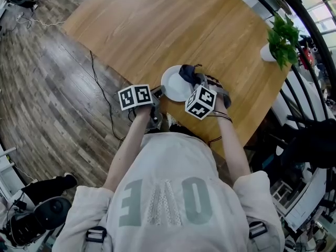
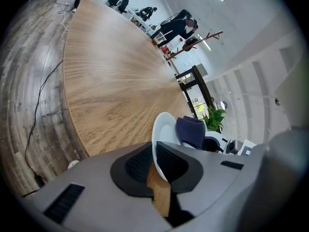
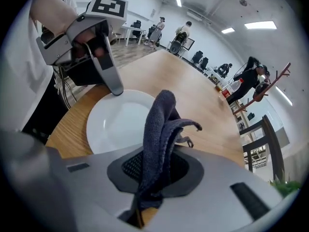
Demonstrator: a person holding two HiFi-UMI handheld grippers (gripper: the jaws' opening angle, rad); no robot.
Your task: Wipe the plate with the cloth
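Round wooden table [image 1: 157, 30] fills upper head view. White plate [image 1: 172, 85] sits mid-frame, near the table's lower edge. Left gripper [image 2: 153, 162] pinches the plate's rim. Right gripper [image 3: 153, 170] is clamped on dark blue cloth [image 3: 161, 124] at the plate's upper-right edge.
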